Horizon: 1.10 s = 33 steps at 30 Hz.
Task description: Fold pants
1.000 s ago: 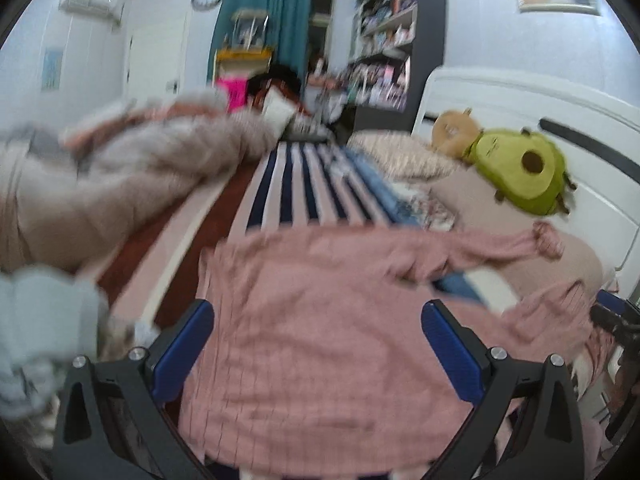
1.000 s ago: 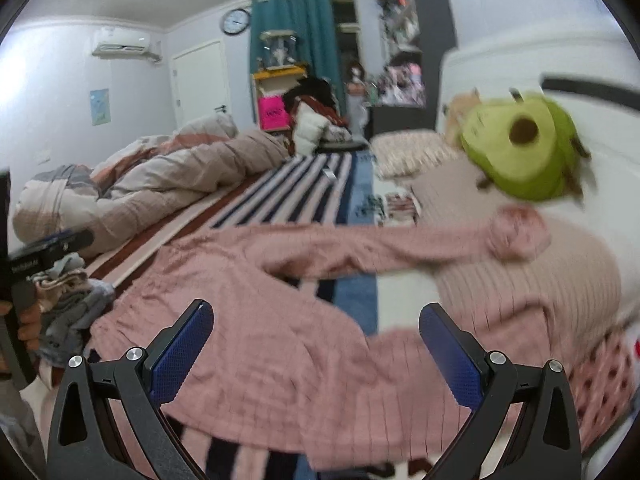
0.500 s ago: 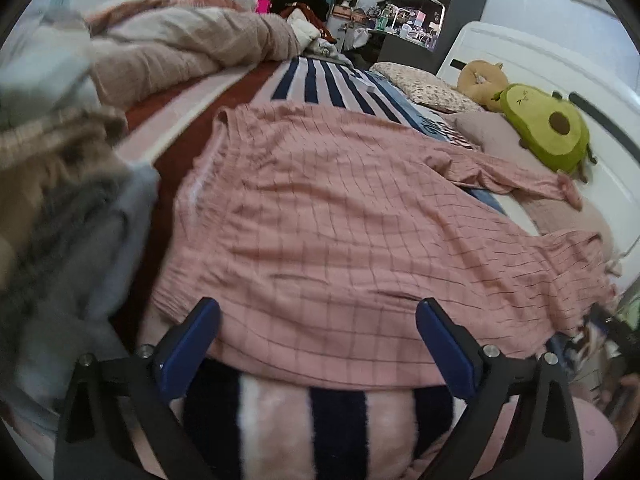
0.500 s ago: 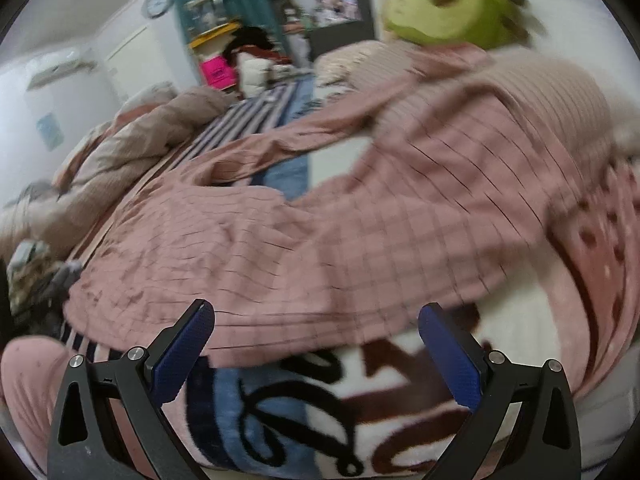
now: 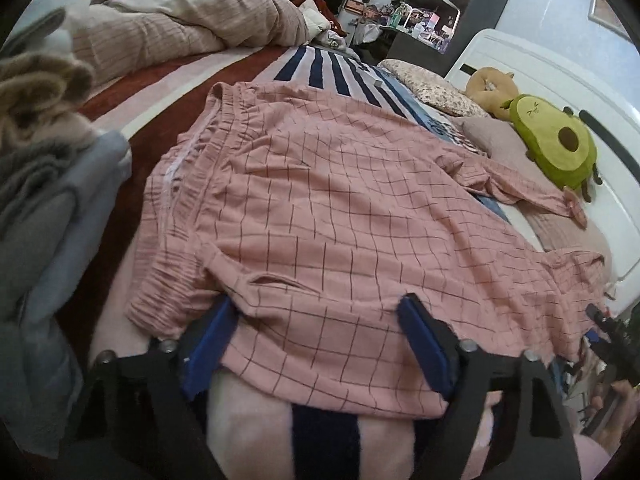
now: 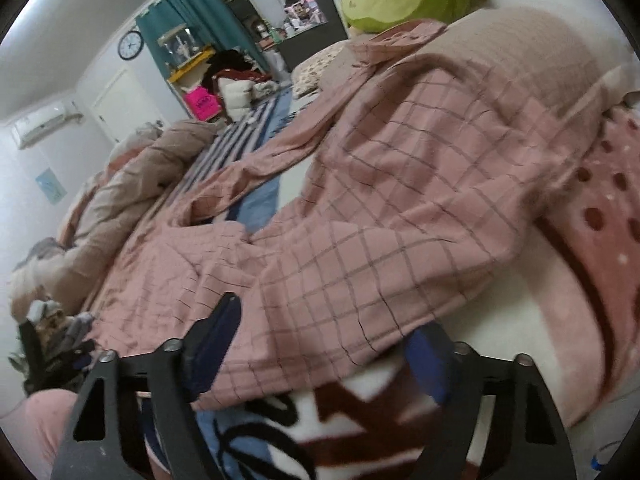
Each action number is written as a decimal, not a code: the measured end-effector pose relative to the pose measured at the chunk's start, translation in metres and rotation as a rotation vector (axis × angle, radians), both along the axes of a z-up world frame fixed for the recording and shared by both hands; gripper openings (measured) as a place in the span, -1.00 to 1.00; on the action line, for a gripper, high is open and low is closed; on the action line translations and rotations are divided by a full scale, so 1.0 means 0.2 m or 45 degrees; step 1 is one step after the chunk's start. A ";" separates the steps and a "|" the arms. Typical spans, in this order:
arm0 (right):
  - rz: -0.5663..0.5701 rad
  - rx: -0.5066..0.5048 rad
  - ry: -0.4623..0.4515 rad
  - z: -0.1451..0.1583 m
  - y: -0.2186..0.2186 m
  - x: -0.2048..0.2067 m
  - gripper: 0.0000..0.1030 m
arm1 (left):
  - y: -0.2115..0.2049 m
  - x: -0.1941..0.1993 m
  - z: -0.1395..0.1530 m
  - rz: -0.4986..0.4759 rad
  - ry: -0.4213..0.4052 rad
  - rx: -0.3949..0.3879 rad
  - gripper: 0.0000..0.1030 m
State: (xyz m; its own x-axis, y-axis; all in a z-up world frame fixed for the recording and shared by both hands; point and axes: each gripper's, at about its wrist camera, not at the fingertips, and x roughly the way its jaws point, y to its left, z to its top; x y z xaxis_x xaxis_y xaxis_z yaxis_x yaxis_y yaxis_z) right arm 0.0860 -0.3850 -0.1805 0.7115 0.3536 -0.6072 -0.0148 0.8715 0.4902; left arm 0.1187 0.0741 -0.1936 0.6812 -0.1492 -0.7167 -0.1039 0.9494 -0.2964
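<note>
The pink checked pyjama pants [image 5: 340, 208] lie spread across the striped fleece blanket [image 5: 320, 436] on the bed, waistband toward the grey clothes pile [image 5: 48, 208], one leg reaching the avocado plush [image 5: 556, 148], the other draped over a pink pillow [image 6: 532, 44]. No fold shows yet, so by my reading the whole task remains, starting with laying one leg over the other. The left gripper [image 5: 316, 344] straddles the near side edge below the waistband, its jaws closing with cloth between them but not yet pinched. The right gripper [image 6: 320, 356] does likewise farther down the near leg, its jaws also closing around the fabric edge.
</note>
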 end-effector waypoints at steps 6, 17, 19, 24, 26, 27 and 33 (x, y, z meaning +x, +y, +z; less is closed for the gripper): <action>0.040 -0.036 0.002 0.02 0.07 0.08 -0.43 | 0.02 0.05 0.00 0.020 0.017 0.049 -0.36; 0.072 -0.104 -0.028 0.12 0.09 0.10 -0.89 | 0.03 0.05 0.08 0.011 -0.024 0.125 -0.79; 0.074 -0.122 -0.046 0.14 0.10 0.11 -0.90 | 0.03 0.04 0.10 0.011 -0.036 0.133 -0.80; 0.084 -0.107 -0.082 0.20 0.10 0.14 -0.91 | 0.03 0.04 0.16 0.007 -0.073 0.150 -0.82; 0.081 -0.120 -0.099 0.23 0.11 0.16 -0.92 | 0.03 0.05 0.18 0.003 -0.085 0.155 -0.83; 0.081 -0.124 -0.106 0.23 0.11 0.16 -0.92 | 0.03 0.05 0.20 0.002 -0.090 0.158 -0.84; 0.098 -0.165 -0.149 0.31 0.13 0.23 -0.95 | 0.05 0.08 0.26 0.015 -0.140 0.168 -0.87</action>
